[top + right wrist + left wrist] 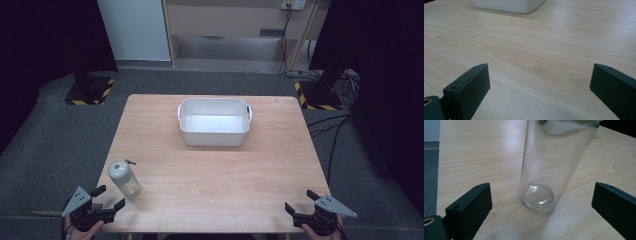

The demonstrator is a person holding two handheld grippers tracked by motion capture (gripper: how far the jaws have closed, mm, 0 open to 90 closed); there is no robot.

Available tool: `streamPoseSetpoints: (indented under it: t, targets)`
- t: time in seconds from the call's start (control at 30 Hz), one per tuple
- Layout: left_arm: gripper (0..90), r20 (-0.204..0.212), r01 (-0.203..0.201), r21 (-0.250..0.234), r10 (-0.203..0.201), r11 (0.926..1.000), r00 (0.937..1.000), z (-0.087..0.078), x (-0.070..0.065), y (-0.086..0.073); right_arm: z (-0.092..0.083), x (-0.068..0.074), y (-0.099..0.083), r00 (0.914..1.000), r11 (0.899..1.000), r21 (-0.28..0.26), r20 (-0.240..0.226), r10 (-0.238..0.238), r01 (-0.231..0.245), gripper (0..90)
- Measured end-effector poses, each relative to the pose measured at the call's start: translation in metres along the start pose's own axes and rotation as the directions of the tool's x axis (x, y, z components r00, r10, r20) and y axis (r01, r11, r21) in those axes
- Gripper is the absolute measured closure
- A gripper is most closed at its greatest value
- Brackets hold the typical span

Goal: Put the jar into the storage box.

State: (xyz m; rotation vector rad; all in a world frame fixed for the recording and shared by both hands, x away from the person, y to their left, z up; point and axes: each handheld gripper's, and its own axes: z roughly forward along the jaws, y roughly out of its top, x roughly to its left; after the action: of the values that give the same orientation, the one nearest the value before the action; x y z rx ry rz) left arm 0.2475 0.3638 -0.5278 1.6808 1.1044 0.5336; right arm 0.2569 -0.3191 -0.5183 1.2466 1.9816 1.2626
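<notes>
A clear glass jar (125,179) with a grey lid stands upright near the table's front left corner. In the left gripper view the jar (549,167) rises just ahead of the jaws, centred between them and apart from both. My left gripper (112,198) is open at the front left edge, close beside the jar. My right gripper (301,200) is open at the front right edge, with bare wood between its jaws. A white rectangular tub (214,121) with handles sits at the middle back of the table, and its corner (509,6) shows in the right gripper view.
The light wooden table (225,170) stands on grey carpet. Behind it are a wooden cabinet (235,20), black stands with yellow-striped bases (90,92), and cables (330,130) on the floor at the right.
</notes>
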Motion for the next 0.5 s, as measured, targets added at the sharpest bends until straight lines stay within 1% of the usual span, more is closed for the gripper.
streamPoseSetpoints:
  t: [0.13,0.23,0.33,0.4,0.5]
  targets:
    - [1.6,-0.011,0.015,-0.011,-0.015,0.9998,0.9998,-0.006,0.002,0.003,0.0,0.001,0.0,1.0,1.0,-0.001,0.0,-0.004,0.004,2.8]
    - [1.5,-0.014,0.023,-0.008,-0.023,0.9997,0.9996,-0.01,0.002,0.008,0.0,0.001,0.0,1.0,1.0,0.005,-0.001,-0.007,0.007,2.8]
    - [1.8,-0.012,0.02,-0.001,-0.02,0.9998,0.9997,-0.011,0.001,0.012,0.0,0.001,0.0,1.0,1.0,0.003,0.001,-0.007,0.007,2.8]
    - [1.8,-0.013,0.005,0.009,-0.005,0.9999,0.9999,-0.012,-0.001,0.016,0.0,0.001,0.0,1.0,1.0,0.004,0.001,-0.003,0.003,2.8]
    - [1.6,-0.007,0.0,0.016,0.0,0.9999,1.0,-0.014,-0.003,0.024,0.0,0.002,0.0,1.0,1.0,0.006,0.0,-0.009,0.009,2.8]
